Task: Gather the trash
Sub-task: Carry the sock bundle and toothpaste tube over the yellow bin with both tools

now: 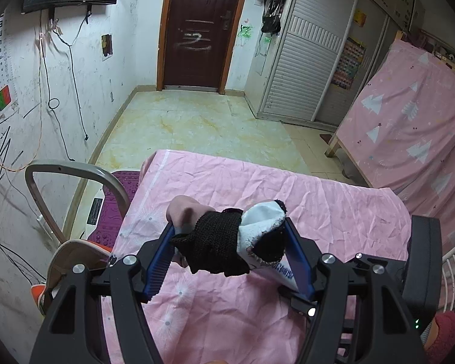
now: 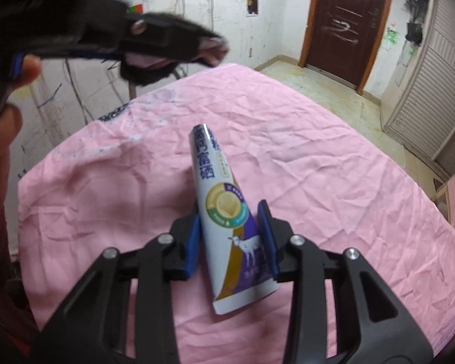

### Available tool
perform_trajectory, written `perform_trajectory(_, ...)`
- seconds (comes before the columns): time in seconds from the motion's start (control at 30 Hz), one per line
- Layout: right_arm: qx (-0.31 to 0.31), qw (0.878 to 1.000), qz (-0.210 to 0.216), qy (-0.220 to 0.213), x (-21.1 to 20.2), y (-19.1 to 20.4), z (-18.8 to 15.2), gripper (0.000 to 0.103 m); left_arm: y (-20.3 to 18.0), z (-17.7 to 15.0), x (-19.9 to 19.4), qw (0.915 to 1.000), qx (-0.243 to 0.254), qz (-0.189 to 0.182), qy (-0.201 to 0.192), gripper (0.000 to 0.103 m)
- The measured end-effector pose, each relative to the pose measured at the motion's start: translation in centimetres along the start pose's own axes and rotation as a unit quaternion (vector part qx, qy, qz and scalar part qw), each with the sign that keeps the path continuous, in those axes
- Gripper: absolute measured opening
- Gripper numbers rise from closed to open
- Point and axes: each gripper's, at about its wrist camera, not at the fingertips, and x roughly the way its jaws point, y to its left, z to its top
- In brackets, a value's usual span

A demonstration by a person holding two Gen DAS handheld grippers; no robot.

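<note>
In the left wrist view my left gripper (image 1: 227,227) is shut on a bundle of trash (image 1: 215,248): a black knit scrap, a white piece (image 1: 261,221), something pink (image 1: 185,209) and a white printed packet (image 1: 285,273). It hangs over the table with the pink cloth (image 1: 333,212). The right wrist view shows my right gripper (image 2: 230,209) shut on a long white and purple packet (image 2: 218,188) with a goat picture, both blue pads (image 2: 192,242) against its sides. The packet points away over the pink cloth (image 2: 318,166). The left gripper (image 2: 173,51) appears blurred at upper left with its bundle.
A chair (image 1: 75,182) stands left of the table with a purple board (image 1: 118,206) behind it. Beyond lie tiled floor (image 1: 197,121), a brown door (image 1: 197,30) and a white louvred wardrobe (image 1: 303,60). A pink-sheeted frame (image 1: 409,106) and a white wire rack (image 1: 452,273) are on the right.
</note>
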Motion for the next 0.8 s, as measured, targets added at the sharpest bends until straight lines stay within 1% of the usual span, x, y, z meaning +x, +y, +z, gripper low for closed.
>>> perform_trajectory(0.3, 0.053, 0.998, -0.016, -0.040, -4.1, -2.6, -0.8, 0.034, -2.3, -0.3, -1.6, 0.9998, 0.020, -0.004, -0.010, 0.059)
perform_trajectory(0.5, 0.097, 0.992, -0.027, -0.072, -7.4, -4.6, -2.6, 0.034, -5.5, -0.8, -2.4, 0.9989, 0.044, -0.010, -0.015, 0.059)
perform_trajectory(0.8, 0.140, 0.983, -0.059, -0.102, -12.3, -7.3, -5.8, 0.034, -11.2, -2.0, -3.6, 0.9957, 0.087, -0.026, -0.021, 0.059)
